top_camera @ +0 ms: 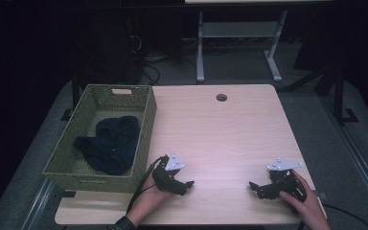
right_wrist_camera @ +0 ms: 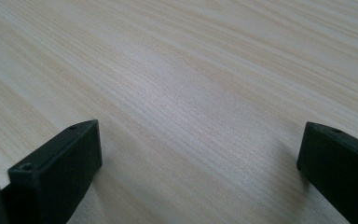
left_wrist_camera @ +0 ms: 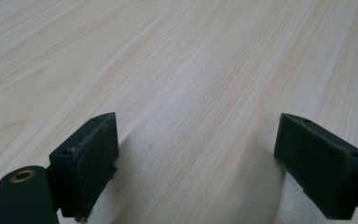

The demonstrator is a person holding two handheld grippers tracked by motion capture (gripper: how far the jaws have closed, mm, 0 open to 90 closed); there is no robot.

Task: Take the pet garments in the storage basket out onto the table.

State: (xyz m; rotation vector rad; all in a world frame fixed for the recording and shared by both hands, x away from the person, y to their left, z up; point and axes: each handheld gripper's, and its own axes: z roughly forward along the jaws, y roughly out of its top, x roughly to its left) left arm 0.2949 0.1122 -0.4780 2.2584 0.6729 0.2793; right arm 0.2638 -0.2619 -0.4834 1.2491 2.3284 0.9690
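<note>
While resting on table (top_camera: 230, 129):
Left gripper (top_camera: 188, 185): jaws apart, nothing grasped.
Right gripper (top_camera: 253, 187): jaws apart, nothing grasped.
Dark cloth (top_camera: 110, 143): inside basket (top_camera: 146, 127), just left of left gripper.

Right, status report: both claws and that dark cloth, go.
Left claw open, empty, low over the table. Right claw open, empty. Dark cloth bundled in the green basket, untouched. Nothing in the way.
</note>
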